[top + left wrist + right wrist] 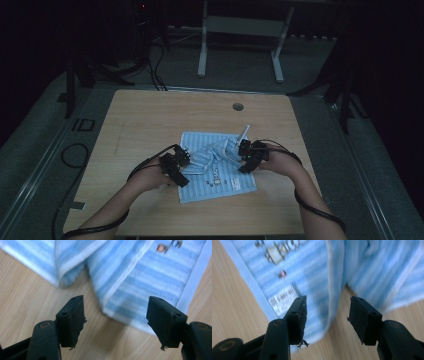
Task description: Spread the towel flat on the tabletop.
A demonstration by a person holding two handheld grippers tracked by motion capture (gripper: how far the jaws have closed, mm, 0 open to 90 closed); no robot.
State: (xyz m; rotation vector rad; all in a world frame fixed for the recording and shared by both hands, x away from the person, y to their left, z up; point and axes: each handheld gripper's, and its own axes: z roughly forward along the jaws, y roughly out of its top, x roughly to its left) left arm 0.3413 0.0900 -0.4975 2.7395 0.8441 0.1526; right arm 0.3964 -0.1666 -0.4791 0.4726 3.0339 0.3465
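Hidden or unclear: the room beyond the worktop [150, 115] is dark, with only a pale frame [240, 30] on the floor behind it easy to make out. In the high view both hand-held grippers read as black lumps, so their jaws cannot be judged there. The towel's printed picture [216, 176] is too small and blurred to read. The towel's far edges are cut off in both gripper views.

Towel: a light blue towel [215, 167] with paler stripes and a plain pale border lies near the middle of the worktop, slightly toward the person. Its middle is bunched into folds and a white strip sticks up at its far right corner. A small white label [283, 300] sits by the border.

Left hand-held gripper: the left hand-held gripper [116, 315] is at the towel's left edge, jaws spread wide with bare wood and a folded towel corner between them. It grips nothing.

Right hand-held gripper: the right hand-held gripper [327, 317] is at the towel's right side, jaws spread. One jaw lies over the striped cloth just beside the label, the other over the wood. A towel edge runs between them, not pinched.

Hole: a round hole [238, 106] sits in the worktop beyond the towel.

Cables: black cables [320, 212] trail from both hand-held grippers along the forearms.
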